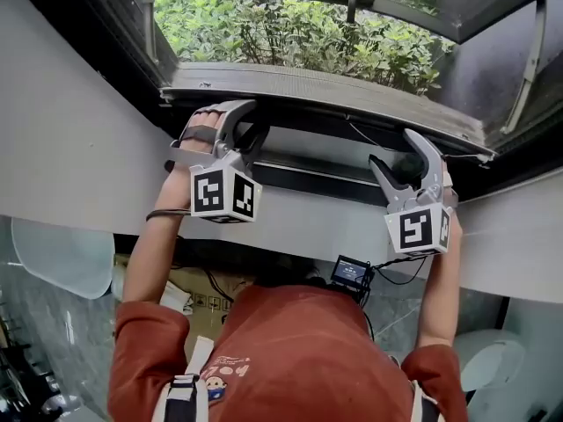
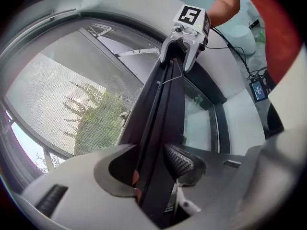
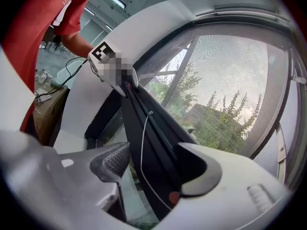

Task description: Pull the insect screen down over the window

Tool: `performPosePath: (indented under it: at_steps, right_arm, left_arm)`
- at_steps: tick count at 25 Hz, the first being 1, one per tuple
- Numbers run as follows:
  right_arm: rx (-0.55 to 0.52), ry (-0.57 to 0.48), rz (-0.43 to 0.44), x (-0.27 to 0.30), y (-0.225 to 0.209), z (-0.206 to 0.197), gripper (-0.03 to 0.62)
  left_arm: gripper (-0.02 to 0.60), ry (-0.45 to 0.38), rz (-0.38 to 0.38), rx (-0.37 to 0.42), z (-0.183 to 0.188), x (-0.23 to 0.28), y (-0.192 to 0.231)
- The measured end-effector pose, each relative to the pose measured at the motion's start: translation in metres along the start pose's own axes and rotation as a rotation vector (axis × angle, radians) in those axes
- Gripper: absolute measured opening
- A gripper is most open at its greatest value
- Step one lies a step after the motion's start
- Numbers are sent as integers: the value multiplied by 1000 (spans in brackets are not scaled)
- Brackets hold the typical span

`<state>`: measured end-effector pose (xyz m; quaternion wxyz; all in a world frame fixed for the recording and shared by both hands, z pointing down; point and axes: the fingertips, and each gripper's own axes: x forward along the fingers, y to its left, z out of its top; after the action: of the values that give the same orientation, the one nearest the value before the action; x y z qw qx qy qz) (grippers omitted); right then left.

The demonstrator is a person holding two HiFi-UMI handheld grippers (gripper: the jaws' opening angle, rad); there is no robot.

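left gripper (image 2: pixel 153 169) and right gripper (image 3: pixel 148 169) each clamp the black metal pull bar (image 1: pixel 317 178) between their jaws; grey mesh insect screen (image 2: pixel 53 99) beyond looks partly drawn, with more pulling left.

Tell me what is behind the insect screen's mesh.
Through the mesh show trees and bright sky, crossed by a slanting window frame bar. The black pull bar covers whatever lies behind the screen's lower edge.

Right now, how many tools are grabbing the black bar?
2: the left tool grips the black bar toward its left end, the right tool toward its right end.
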<state>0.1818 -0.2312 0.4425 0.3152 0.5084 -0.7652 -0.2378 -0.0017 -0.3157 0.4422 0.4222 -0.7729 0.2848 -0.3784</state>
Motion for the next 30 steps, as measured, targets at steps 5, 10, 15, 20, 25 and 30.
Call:
performPosePath:
  at_steps: [5,10,15,20,25,30]
  right_arm:
    - [35,-20,-11,-1,-3,7,321]
    - [46,-29,-10,-5,1,11,321]
    - [73,-33,-13,-13,6,14,321]
    - [153,-72,-21,-23,12,19,321]
    - [252,-113,-43,-37,17,20,321]
    - [353,-133,-74,-51,19,17,321]
  left_arm:
    - [170,-31,19,-43,4,-5,1]
    - [170,-71,32,-112,9,-12,-5]
    - [170,-121,64,-233,16,-21,-7]
    - [170,-189,107,-389,26,-30,-8]
    - [170,-235,151,-529,29,-40,-11]
    - [170,-247,177,-650,25,-49,-20]
